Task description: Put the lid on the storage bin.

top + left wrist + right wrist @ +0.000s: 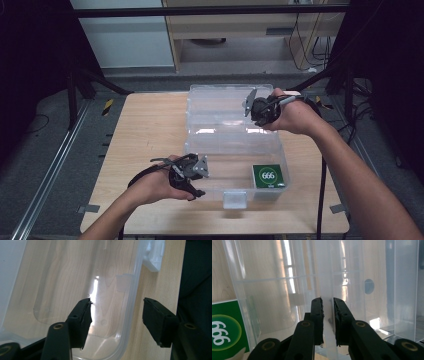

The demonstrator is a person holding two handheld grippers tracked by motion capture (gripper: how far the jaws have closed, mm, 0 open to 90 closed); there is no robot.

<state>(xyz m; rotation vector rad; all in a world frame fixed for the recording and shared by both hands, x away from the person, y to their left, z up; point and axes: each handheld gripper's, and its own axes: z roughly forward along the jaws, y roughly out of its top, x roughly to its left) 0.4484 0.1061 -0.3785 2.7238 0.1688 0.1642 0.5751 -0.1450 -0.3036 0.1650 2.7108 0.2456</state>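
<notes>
Clear plastic box (235, 145), open on the wooden table (145, 135), with a gripper at each end.

The box lay at the middle of the table, nearer its right edge, base toward the person's edge and lid (222, 107) folded back toward the far edge. A green card marked 666 (268, 176) lay in the base's near right corner, and a latch tab (235, 199) hung from the near wall. The right gripper (260, 111) sat at the lid's far right, its jaws narrowed onto a thin clear wall (327, 315). The left gripper (192, 172) hovered at the base's near left corner, jaws spread wide and straddling the rim (130, 315) without touching. The box looked light, stiff and slick, its thin walls likely to flex; rims and the tab seemed the surest holds.
</notes>
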